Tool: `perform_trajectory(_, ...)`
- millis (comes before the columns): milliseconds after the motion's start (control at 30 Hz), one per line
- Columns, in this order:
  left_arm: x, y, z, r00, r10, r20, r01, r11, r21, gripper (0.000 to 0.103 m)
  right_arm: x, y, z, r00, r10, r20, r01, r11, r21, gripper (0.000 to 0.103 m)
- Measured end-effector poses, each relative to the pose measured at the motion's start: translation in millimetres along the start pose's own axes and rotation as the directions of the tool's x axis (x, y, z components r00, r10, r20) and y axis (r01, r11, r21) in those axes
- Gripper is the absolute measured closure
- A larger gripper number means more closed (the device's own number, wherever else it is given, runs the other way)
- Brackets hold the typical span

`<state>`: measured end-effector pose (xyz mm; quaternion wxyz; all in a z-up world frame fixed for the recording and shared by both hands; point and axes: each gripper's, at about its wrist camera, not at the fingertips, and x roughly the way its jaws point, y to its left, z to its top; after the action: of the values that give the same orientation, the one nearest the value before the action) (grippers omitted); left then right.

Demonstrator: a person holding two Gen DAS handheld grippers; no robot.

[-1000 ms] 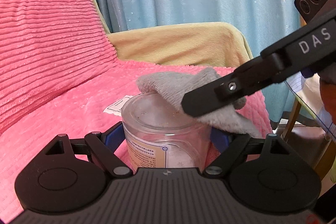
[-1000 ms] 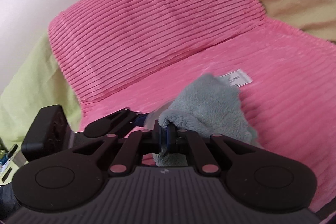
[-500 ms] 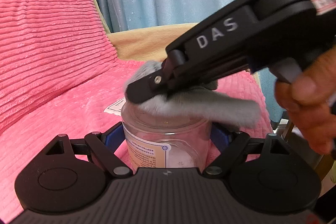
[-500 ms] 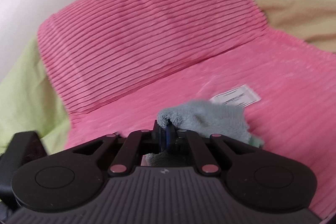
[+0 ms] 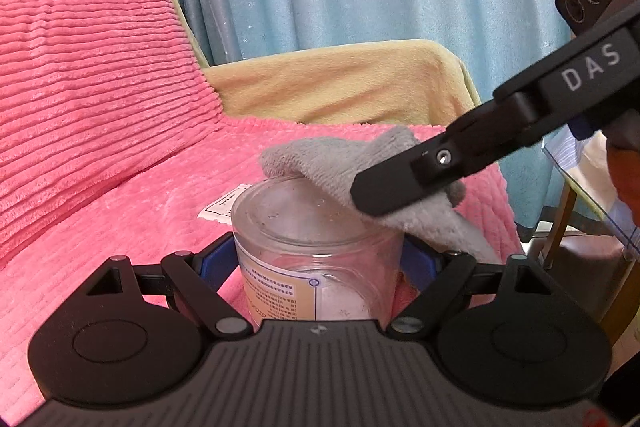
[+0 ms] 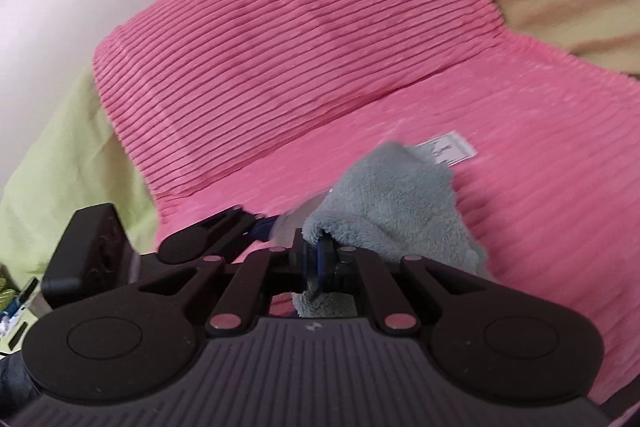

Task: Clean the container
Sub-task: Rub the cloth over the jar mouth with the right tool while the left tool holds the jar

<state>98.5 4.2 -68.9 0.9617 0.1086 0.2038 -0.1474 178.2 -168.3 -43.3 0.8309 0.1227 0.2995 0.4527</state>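
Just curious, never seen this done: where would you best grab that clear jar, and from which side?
Around its straight round wall, from the side, below the rim. The clear jar stands upright, so two fingers can pinch opposite sides, as the left tool does now. That leaves the open top free for the grey cloth in the right tool.

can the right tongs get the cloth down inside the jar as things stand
Probably yes. The jar is clamped upright in the left tongs with its mouth open and no lid. The cloth, pinched in the right tongs, already lies over the rim.
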Motion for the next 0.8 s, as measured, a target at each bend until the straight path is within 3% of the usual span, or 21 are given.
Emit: perform_trajectory(800, 1.4, 2.8, -1.2, 1.0, -0.002, -0.001, 0.002, 1.0, -0.007, 0.018, 6.1, -6.3, 6.5, 0.996, -0.075, 0.041, 0.074, 0.997, 0.009, 0.101)
